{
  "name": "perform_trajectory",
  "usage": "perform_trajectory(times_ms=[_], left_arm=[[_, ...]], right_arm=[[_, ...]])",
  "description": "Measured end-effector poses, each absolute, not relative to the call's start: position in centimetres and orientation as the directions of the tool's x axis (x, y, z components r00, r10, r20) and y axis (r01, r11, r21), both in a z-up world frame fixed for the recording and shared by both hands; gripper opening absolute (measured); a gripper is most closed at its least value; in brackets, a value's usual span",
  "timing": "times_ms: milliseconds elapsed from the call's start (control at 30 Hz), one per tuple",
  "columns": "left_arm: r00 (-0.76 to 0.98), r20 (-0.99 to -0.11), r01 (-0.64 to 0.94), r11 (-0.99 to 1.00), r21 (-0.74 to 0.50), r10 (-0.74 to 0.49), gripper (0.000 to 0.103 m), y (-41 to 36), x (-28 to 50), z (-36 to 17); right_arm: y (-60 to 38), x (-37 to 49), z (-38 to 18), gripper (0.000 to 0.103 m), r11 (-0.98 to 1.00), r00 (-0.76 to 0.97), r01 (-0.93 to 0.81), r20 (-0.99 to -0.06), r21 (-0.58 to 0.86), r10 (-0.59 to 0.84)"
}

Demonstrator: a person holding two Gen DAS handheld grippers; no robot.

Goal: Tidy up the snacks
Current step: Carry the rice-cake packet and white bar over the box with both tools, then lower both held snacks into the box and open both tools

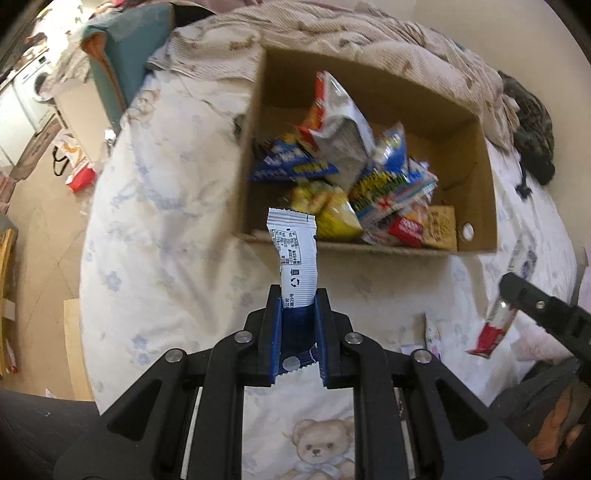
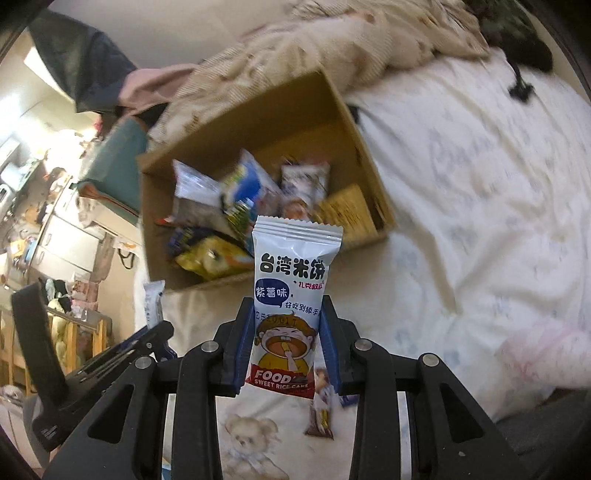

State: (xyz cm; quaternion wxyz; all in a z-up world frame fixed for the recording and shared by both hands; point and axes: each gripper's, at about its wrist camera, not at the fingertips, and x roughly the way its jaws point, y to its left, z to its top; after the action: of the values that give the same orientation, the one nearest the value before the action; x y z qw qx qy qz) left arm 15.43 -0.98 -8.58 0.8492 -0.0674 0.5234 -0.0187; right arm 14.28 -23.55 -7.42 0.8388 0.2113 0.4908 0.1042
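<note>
A cardboard box [image 1: 476, 192] sits on the bed and holds several snack packets [image 1: 343, 147]. My left gripper [image 1: 298, 295] is shut on a white snack packet [image 1: 293, 254], held upright just short of the box's near wall. My right gripper [image 2: 289, 306] is shut on a white rice cake packet [image 2: 291, 295] with a cartoon face, held upright in front of the box [image 2: 351, 110]. The right gripper also shows in the left wrist view [image 1: 517, 295], with its packet [image 1: 493, 332]. The left gripper [image 2: 155, 328] and its packet [image 2: 153, 302] show in the right wrist view.
The bed has a white floral sheet [image 1: 166, 221] and a rumpled beige blanket [image 1: 351, 29] behind the box. Loose snack packets lie on the sheet near me [image 1: 432, 332] [image 2: 321, 417]. A dark garment [image 1: 532, 122] lies at the far right. The floor [image 1: 44, 221] drops off left.
</note>
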Motion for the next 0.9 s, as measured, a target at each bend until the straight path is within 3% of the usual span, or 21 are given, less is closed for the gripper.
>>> perform_trajectory(times_ms=[167,500,900], left_arm=[[0.524,-0.847,-0.051,0.99,-0.135,-0.089,0.013,-0.3,15.8,-6.3],[0.613,-0.778,0.09,0.99,-0.105,-0.138,0.013,-3.2,18.5,-1.6],[0.645,-0.755,0.11,0.992,-0.062,-0.119,0.013,-4.8,23.8,-0.4]], right_arm=[[-23.8,15.4,-5.3,0.035,0.887,0.552,-0.014,-0.736,0.462,0.392],[-25.7,18.0,-3.2,0.035,0.875,0.605,-0.04,-0.685,0.483,0.406],[-26.5,22.5,-3.0,0.035,0.88,0.612,-0.04,-0.685,0.473,0.396]])
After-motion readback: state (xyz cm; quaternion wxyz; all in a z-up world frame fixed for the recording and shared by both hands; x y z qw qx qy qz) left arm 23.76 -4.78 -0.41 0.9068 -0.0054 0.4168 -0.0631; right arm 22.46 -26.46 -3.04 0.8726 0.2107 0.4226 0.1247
